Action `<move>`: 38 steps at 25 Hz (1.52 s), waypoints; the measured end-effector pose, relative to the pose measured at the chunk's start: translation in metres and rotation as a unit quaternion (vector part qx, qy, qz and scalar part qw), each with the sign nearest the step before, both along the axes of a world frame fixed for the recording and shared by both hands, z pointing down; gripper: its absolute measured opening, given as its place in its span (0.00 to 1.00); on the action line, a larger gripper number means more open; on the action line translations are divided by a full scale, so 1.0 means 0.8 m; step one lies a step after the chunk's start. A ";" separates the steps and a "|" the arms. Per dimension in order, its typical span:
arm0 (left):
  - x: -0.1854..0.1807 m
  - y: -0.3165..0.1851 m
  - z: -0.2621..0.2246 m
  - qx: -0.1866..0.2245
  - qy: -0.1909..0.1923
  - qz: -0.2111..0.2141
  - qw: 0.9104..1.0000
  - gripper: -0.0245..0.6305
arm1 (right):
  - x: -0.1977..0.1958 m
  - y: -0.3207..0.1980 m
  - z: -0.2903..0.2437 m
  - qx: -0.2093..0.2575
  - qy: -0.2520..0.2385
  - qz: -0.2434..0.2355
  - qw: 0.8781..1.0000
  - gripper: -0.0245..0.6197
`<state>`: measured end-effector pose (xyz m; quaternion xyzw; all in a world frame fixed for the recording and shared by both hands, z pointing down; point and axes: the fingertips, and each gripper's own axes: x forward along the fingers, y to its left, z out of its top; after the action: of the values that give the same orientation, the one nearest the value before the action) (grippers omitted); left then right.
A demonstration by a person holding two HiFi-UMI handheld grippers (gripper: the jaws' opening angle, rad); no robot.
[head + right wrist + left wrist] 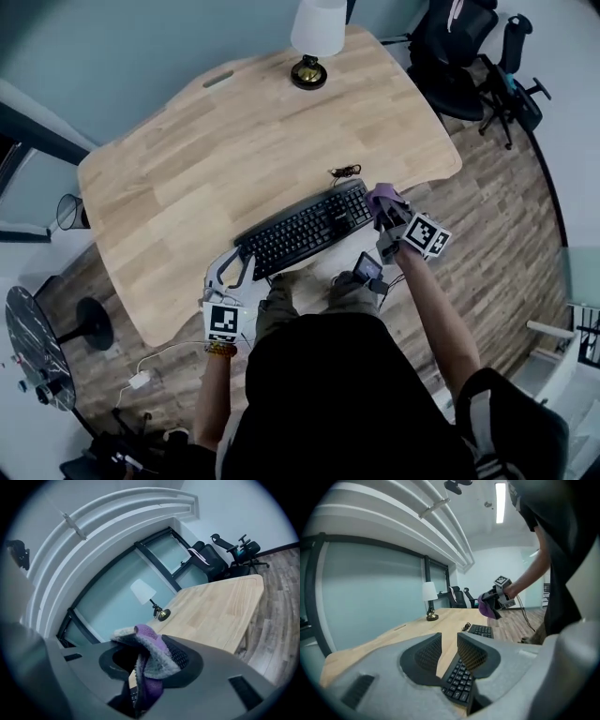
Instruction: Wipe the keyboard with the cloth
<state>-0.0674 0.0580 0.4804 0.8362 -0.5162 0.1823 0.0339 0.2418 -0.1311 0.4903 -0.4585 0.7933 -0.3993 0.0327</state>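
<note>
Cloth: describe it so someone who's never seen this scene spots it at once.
On the wooden desk, find the black keyboard near the front edge and go to its right end. There the right gripper pinches a bunched cloth. It is the only purple, fuzzy thing around; its neighbours are black, grey or wood.

L tool [449,644] jaws narrowly apart, empty, keyboard [460,682] just beyond; R tool [493,603] prob. gripping cloth [484,607].

The wooden table [234,141] carries a black keyboard [305,230] near its front edge, a small cable [345,172] just behind it, and a lamp [314,42] (white shade) far back.
</note>
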 end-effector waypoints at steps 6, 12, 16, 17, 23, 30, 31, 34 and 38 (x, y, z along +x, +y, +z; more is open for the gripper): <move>-0.029 0.008 0.057 -0.044 -0.023 0.115 0.992 0.30 | -0.003 -0.036 0.068 -0.055 0.091 0.011 0.994 0.25; -0.036 0.015 0.129 -0.101 -0.051 0.173 0.978 0.37 | -0.011 -0.072 0.133 -0.116 0.138 -0.016 0.984 0.26; -0.035 0.014 0.158 -0.132 -0.052 0.175 0.974 0.37 | -0.024 -0.076 0.152 -0.105 0.159 -0.019 0.981 0.29; -0.035 0.012 0.164 -0.138 -0.059 0.181 0.972 0.37 | -0.029 -0.076 0.153 -0.096 0.169 -0.027 0.980 0.32; -0.032 0.015 0.195 -0.166 -0.083 0.230 0.955 0.43 | -0.068 -0.029 0.147 -0.011 0.298 -0.252 0.921 0.45; -0.042 0.029 0.206 -0.188 -0.087 0.251 0.946 0.45 | -0.063 0.042 0.116 0.036 0.278 -0.452 0.847 0.46; -0.042 0.031 0.207 -0.189 -0.087 0.251 0.945 0.45 | -0.062 0.050 0.108 0.031 0.258 -0.472 0.843 0.46; -0.041 0.035 0.209 -0.191 -0.087 0.249 0.945 0.45 | -0.063 0.051 0.100 0.022 0.247 -0.493 0.834 0.47; -0.032 0.039 0.221 -0.202 -0.090 0.247 0.943 0.46 | -0.080 0.036 0.141 0.040 0.318 -0.468 0.824 0.48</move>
<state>-0.0931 0.0895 0.6573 0.8932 -0.2465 0.3596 0.1097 0.1777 -0.1026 0.6034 -0.1325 0.8945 -0.1665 -0.3932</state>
